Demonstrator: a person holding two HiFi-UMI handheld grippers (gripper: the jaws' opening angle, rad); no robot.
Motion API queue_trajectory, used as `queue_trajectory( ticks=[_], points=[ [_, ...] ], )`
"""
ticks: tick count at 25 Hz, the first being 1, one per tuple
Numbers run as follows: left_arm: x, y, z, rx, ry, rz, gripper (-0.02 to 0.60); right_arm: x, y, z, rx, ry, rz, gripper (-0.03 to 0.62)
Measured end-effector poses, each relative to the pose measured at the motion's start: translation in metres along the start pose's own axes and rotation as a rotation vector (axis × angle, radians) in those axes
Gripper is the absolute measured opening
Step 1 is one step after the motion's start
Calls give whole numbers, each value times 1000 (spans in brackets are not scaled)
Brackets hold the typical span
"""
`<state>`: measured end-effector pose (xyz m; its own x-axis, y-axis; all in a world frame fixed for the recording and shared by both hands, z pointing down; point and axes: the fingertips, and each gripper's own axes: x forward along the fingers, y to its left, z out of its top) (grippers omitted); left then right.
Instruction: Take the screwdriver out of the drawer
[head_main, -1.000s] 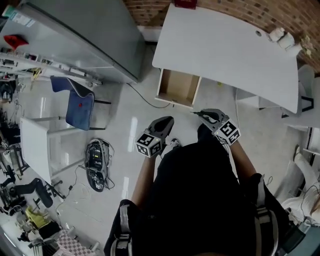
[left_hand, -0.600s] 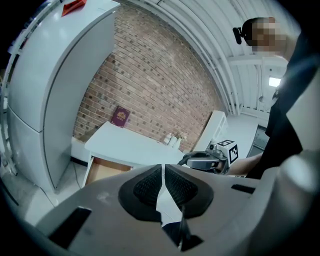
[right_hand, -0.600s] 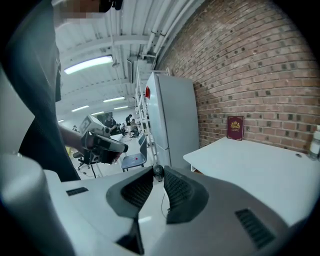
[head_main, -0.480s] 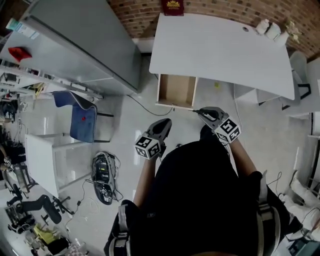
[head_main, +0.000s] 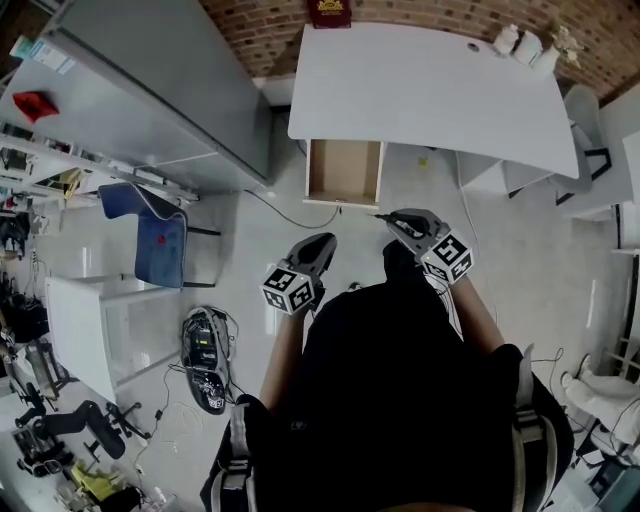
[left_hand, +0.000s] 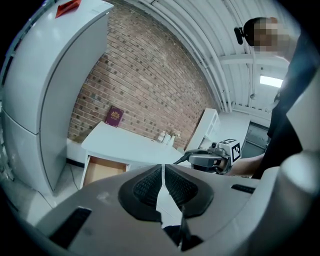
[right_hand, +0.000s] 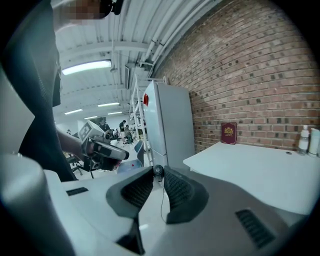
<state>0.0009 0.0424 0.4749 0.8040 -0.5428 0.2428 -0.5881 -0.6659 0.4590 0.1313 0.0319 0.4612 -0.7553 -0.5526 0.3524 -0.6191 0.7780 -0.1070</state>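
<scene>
Both tools carried slightly sideways since a second ago, right tool (head_main: 391, 219) clamped narrow on the screwdriver (right_hand: 158, 171), held in the air just outside the open drawer (head_main: 343, 172), left tool (left_hand: 163, 168) pressed together, empty, white surface (head_main: 430, 90) above the drawer

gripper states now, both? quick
left gripper: shut, nothing between the jaws.
right gripper: shut on the screwdriver.

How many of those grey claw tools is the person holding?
2: the left gripper in front of the drawer, and the right gripper beside it, holding the screwdriver.
</scene>
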Motion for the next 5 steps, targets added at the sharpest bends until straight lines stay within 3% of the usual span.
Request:
queue_trajectory(
  ticks=[5],
  points=[
    [-9,-8,-15,-12,13,8,28,-16,10,-13,7,19,-4,123]
  ],
)
